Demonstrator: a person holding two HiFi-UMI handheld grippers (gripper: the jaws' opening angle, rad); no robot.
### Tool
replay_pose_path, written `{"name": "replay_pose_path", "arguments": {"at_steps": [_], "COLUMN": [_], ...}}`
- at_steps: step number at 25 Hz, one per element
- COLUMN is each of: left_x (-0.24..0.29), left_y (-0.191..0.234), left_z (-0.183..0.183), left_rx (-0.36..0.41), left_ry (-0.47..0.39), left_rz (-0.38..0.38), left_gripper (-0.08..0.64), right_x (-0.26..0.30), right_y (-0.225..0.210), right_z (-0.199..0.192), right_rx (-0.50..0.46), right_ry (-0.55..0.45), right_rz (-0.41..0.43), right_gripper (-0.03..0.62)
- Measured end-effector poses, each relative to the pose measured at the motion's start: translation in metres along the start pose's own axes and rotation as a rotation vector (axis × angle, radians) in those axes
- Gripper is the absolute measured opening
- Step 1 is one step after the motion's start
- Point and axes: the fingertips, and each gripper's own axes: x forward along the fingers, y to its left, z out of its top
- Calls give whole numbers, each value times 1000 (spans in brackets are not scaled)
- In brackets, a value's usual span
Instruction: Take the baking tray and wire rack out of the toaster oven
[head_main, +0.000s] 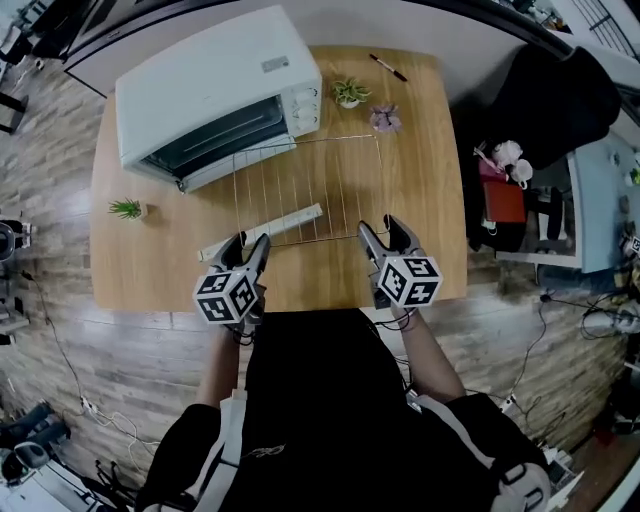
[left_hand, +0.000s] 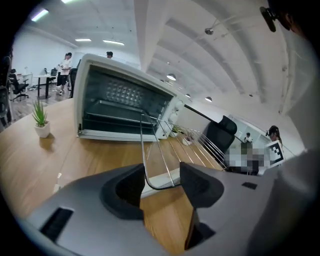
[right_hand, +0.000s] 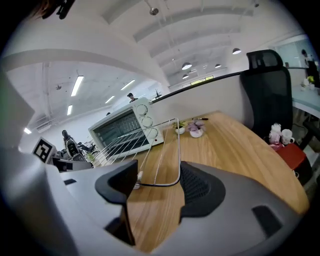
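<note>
The wire rack (head_main: 310, 185) lies out of the white toaster oven (head_main: 210, 80), stretching across the wooden table (head_main: 420, 240) from the oven's front toward me. My left gripper (head_main: 252, 243) is at the rack's near left corner and my right gripper (head_main: 380, 228) at its near right corner. In the left gripper view the rack's rounded corner wire (left_hand: 143, 150) sits between open jaws (left_hand: 160, 185), with no pad pressing it. The right gripper (right_hand: 157, 185) is also open around the other corner (right_hand: 179, 150). The oven (left_hand: 125, 100) stands open, with a shelf or tray inside.
A long white bar (head_main: 262, 231) lies under the rack's near left part, parallel to the oven front. Small potted plants (head_main: 127, 208) (head_main: 350, 92), a purple flower pot (head_main: 385, 120) and a pen (head_main: 388, 68) sit on the table. A black chair (head_main: 560, 100) stands at the right.
</note>
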Motion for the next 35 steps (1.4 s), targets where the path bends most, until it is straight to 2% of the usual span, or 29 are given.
{"name": "replay_pose_path", "arguments": {"at_steps": [10, 18, 26, 35], "left_x": [59, 83, 98, 113], "left_y": [-85, -124, -144, -135], "left_z": [-32, -64, -88, -114], "left_rx": [100, 114, 129, 124], "left_ry": [124, 221, 278, 346], "left_rz": [-157, -236, -258, -211], "left_gripper": [216, 216, 216, 216], "right_x": [-71, -112, -129, -116], "right_y": [-87, -122, -145, -161], "right_z": [-30, -56, -75, -107], "right_rx": [127, 186, 216, 273], "right_ry": [-52, -51, -47, 15], "right_rz": [-180, -281, -327, -340], "right_gripper": [278, 278, 276, 278]}}
